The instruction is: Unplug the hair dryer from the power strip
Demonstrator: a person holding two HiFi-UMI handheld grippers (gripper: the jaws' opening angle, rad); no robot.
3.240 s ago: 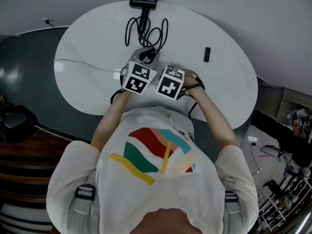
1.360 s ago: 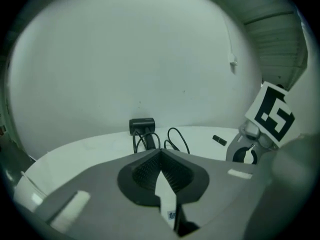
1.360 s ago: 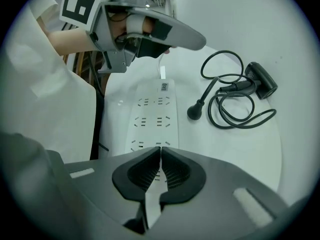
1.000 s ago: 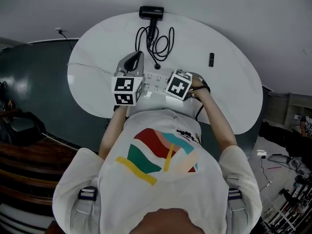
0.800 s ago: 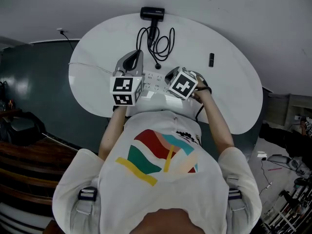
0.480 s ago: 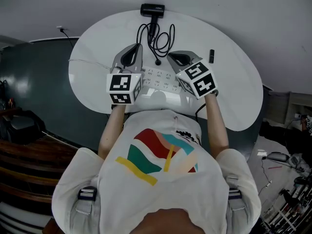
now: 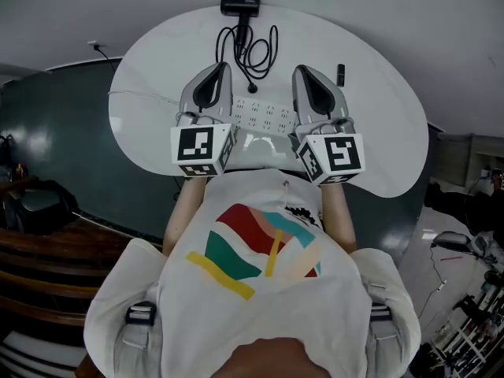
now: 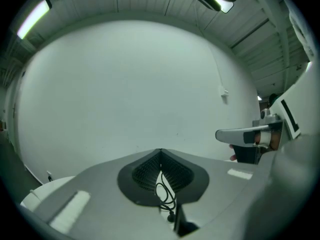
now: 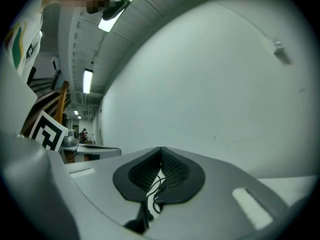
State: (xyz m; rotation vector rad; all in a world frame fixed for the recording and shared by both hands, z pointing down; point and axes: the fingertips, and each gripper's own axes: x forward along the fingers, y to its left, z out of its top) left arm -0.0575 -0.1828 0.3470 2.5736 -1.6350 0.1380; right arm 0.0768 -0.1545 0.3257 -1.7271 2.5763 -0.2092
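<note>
The black hair dryer point(image 7: 240, 5) lies at the far edge of the white oval table point(image 7: 386, 140). Its black cord point(image 7: 250, 47) is coiled in front of it, and the plug point(image 7: 253, 90) rests loose on the table, just short of the white power strip point(image 7: 268, 116). My left gripper point(image 7: 223, 68) and right gripper point(image 7: 302, 69) are held side by side above the strip, pointing away from me. Both are shut with nothing in them. In the left gripper view the shut gripper point(image 8: 160, 152) shows a sliver of cord point(image 8: 165, 198) below it. The right gripper view shows the same shut gripper point(image 9: 161, 149).
A small black object point(image 7: 340, 75) lies at the table's far right. A thin white cable point(image 7: 142, 95) runs from the strip toward the left edge. A plain white wall stands behind the table. Dark floor surrounds it, with clutter at the right.
Both grippers have risen off the table. The right one climbed more and swung from a tilted pose beside the strip to pointing straight ahead next to the left one.
</note>
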